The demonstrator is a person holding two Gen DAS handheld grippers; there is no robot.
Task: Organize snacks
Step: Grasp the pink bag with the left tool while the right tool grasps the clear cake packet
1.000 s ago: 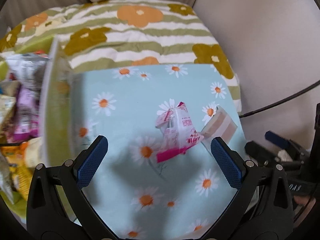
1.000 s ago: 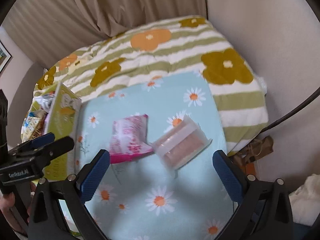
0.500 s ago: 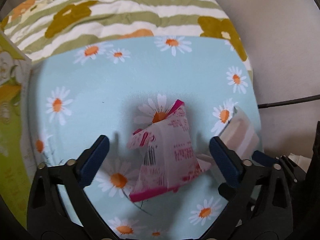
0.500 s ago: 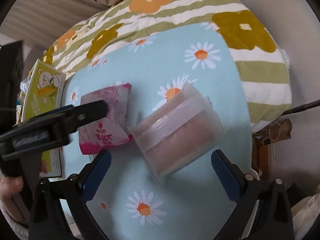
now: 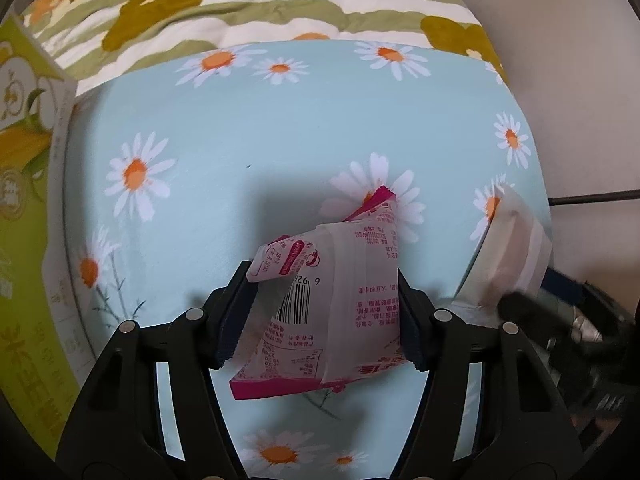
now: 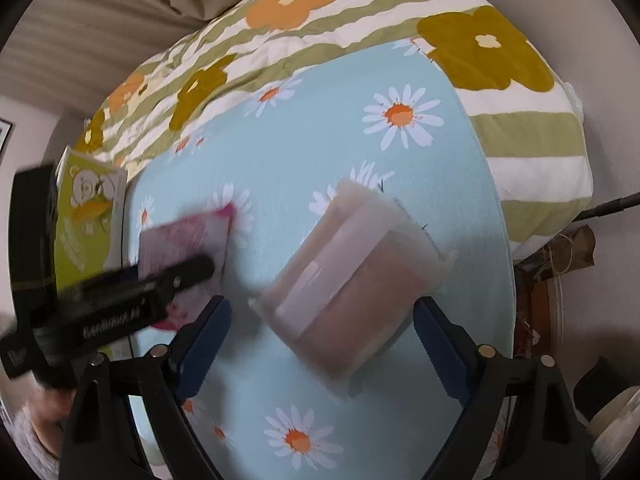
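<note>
A pink and white snack packet (image 5: 332, 300) lies on the light blue daisy tablecloth (image 5: 260, 140). My left gripper (image 5: 320, 320) is shut on it, both pads pressing its sides. The packet also shows in the right wrist view (image 6: 188, 240), partly hidden by the left gripper's body. A clear plastic-wrapped brownish snack pack (image 6: 352, 280) lies to the right of it. My right gripper (image 6: 320, 344) is open, its fingers on either side of the pack's near end. The pack shows at the right edge of the left wrist view (image 5: 508, 256).
A green snack box (image 5: 28, 240) stands at the left edge of the cloth; it also shows in the right wrist view (image 6: 88, 216). A green-striped flowered bedcover (image 6: 320, 20) lies behind. A black cable (image 5: 592, 198) runs off to the right.
My left gripper came down over the pink packet and closed on it. My right gripper moved in closer over the clear pack, still open.
</note>
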